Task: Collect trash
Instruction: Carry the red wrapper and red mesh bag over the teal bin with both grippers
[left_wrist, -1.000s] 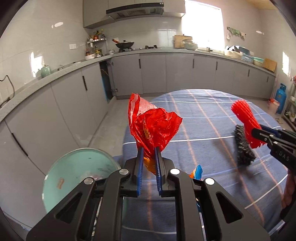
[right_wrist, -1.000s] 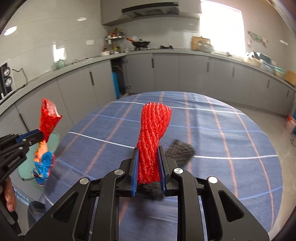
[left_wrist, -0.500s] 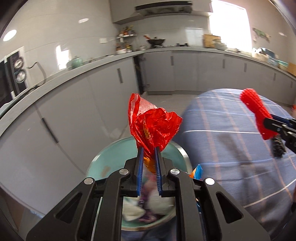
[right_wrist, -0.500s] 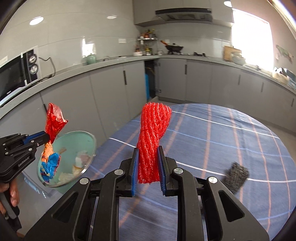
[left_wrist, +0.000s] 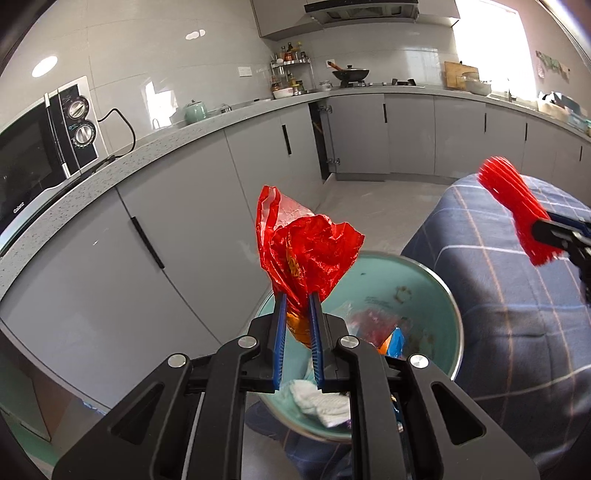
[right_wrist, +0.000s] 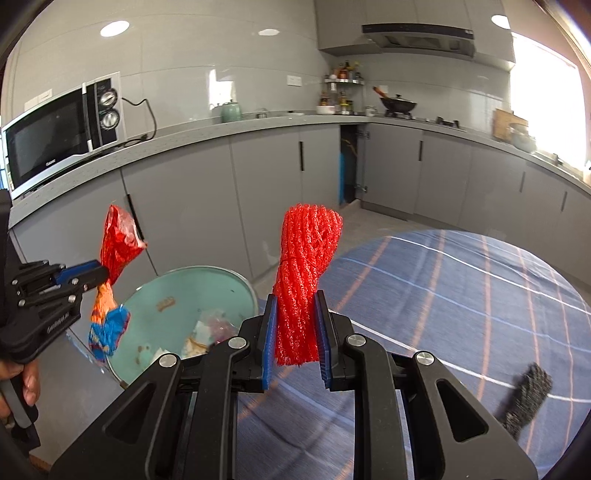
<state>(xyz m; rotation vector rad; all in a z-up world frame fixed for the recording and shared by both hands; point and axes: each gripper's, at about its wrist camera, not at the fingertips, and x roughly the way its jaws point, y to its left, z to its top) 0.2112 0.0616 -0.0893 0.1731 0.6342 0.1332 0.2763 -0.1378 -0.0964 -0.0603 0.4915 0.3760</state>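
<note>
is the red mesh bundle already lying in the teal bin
No, the red mesh bundle is clamped in the right gripper, beside the teal bin.

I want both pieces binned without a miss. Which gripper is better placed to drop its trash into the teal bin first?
Left, probably. The left gripper holds the red wrapper over the teal bin. The right gripper, holding the red mesh net, sits beside the bin's rim by the table.

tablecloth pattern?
Navy blue tablecloth with thin white and orange plaid lines; clearest in the right wrist view.
</note>
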